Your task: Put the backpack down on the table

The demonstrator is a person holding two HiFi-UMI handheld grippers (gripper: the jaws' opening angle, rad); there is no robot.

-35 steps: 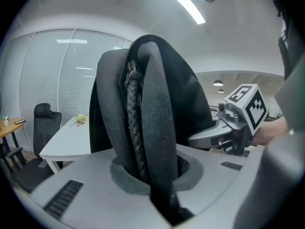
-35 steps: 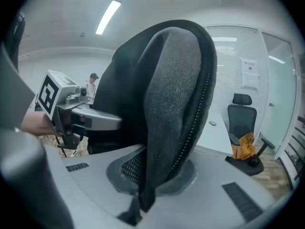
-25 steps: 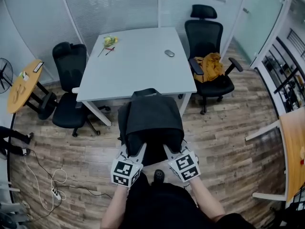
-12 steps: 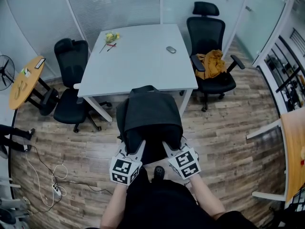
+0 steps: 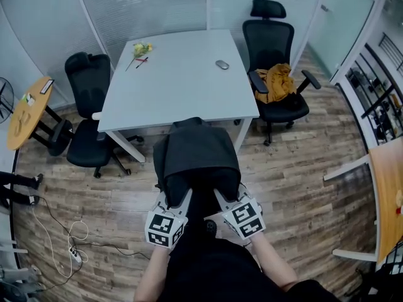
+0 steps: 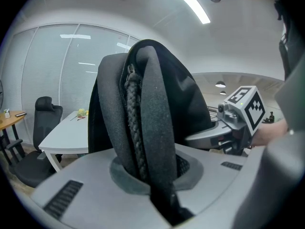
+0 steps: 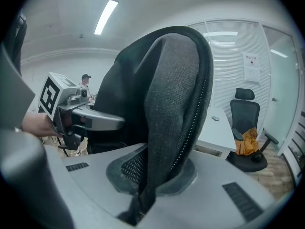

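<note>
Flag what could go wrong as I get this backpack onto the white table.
1. The left gripper and right gripper each pinch only a strap of the backpack; the hanging bag could slip or swing.
2. Its body hangs at the table's near edge and might catch there if not lifted clear.
3. Set too far in, it could knock the mouse.

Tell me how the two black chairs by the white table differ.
The right chair has a headrest; the left chair shows none. The right chair's seat holds a mustard cloth; the left chair's seat is bare. Both are black, wheeled and beside the white table.
</note>
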